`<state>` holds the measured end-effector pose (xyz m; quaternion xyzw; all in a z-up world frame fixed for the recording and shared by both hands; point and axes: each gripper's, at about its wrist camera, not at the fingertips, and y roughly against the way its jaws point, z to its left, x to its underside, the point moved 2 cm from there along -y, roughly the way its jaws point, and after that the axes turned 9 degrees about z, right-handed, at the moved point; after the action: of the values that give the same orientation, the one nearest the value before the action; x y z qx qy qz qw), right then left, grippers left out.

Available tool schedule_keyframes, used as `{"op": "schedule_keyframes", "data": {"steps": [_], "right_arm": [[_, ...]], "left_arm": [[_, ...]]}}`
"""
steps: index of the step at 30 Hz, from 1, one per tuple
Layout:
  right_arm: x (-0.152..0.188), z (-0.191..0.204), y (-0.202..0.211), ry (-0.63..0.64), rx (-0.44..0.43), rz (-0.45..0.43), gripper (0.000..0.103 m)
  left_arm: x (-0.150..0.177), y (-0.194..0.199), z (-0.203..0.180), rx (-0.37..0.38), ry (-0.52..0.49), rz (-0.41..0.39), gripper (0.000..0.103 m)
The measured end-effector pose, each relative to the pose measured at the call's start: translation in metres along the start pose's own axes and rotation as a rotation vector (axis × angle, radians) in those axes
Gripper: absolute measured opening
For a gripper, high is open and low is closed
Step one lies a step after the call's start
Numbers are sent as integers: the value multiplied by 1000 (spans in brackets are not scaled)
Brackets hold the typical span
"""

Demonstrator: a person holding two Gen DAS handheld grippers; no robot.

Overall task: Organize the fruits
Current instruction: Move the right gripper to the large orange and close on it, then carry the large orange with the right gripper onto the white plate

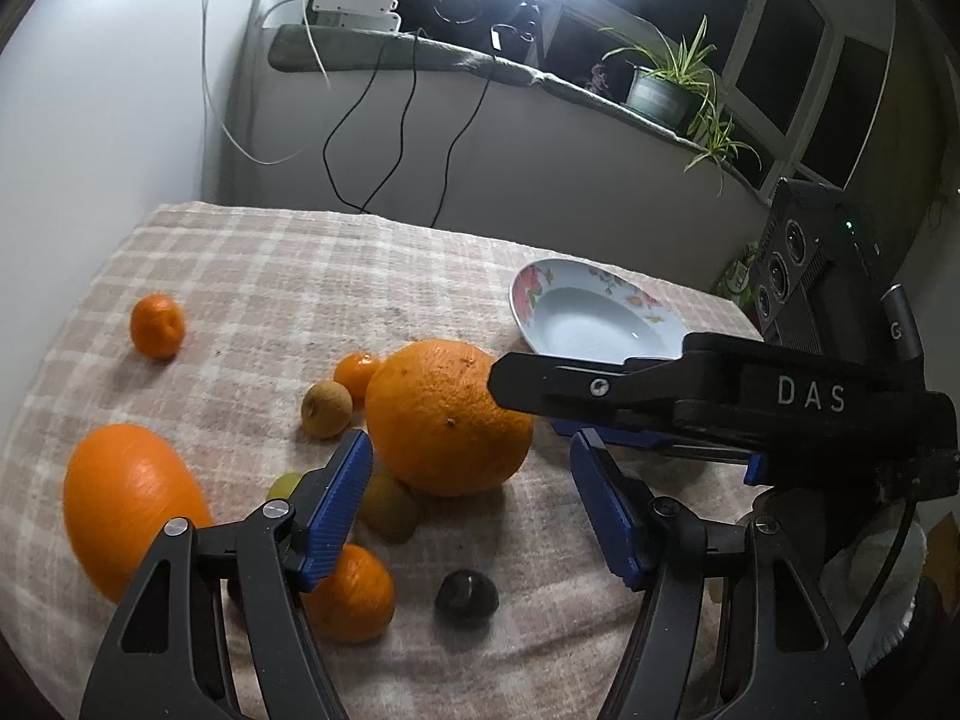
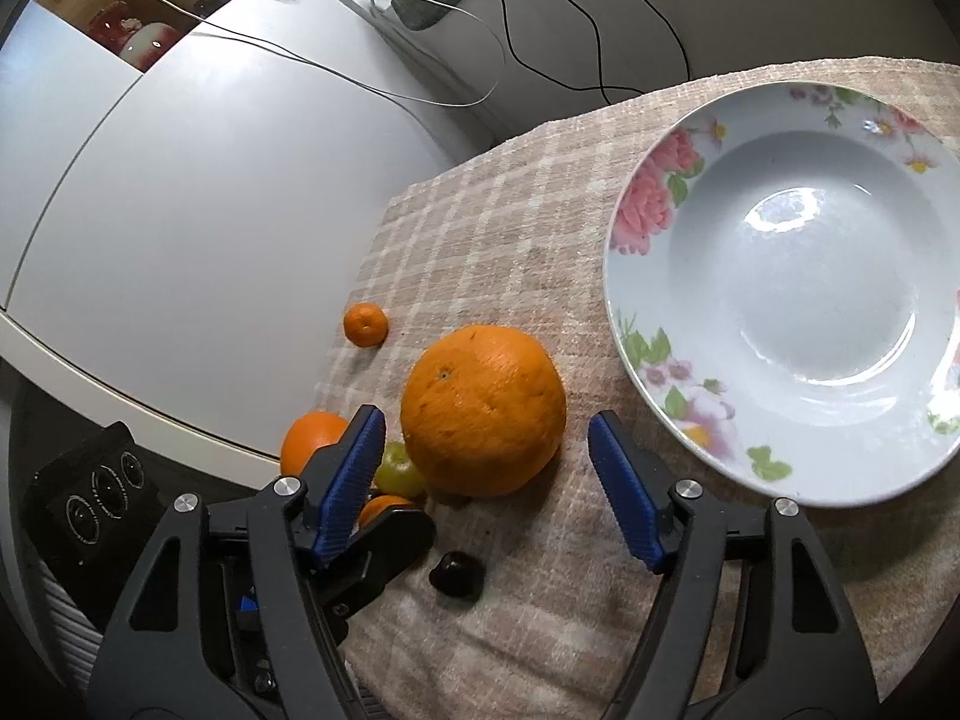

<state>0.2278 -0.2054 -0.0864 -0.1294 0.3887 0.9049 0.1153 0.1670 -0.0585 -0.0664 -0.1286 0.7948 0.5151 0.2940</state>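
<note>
Right wrist view — right gripper (image 2: 486,480) gaping wide at frame centre, big orange (image 2: 483,411) sitting between its fingers, untouched; left gripper (image 1: 471,501) likewise spread wide, holding nothing — plate (image 2: 654,192) lying upper right.

The big orange (image 2: 483,411) has a pitted, dimpled, slightly shiny peel. The plate (image 2: 654,252) is glossy glazed china with printed flowers. The checked cloth (image 1: 336,276) looks coarse, woven and matt. The left gripper (image 1: 471,489) has ribbed blue pads (image 1: 339,504) on matt black plastic arms with bright metal screws.
</note>
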Motion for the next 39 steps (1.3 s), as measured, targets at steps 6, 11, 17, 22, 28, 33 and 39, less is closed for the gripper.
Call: {"op": "schedule_keyframes", "data": {"steps": [6, 11, 17, 22, 28, 33, 39], "right_arm": [[-6, 3, -6, 15, 24, -2, 73], [-8, 7, -12, 37, 51, 2, 72], [-9, 12, -21, 71, 102, 17, 65], [-10, 15, -25, 79, 106, 17, 65], [-9, 16, -25, 73, 100, 19, 64], [-8, 13, -19, 61, 77, 17, 64], [-9, 17, -4, 76, 58, -7, 64]], "left_arm": [[-5, -9, 3, -7, 2, 15, 68], [-6, -13, 5, -11, -1, 20, 68], [-5, -19, 5, -10, 3, 29, 66], [-6, -19, 8, -5, 9, 26, 63], [-5, -17, 6, -19, -3, 20, 63], [-4, -14, 0, -29, -18, 14, 63], [-9, -4, -10, -44, -38, -15, 63]]}}
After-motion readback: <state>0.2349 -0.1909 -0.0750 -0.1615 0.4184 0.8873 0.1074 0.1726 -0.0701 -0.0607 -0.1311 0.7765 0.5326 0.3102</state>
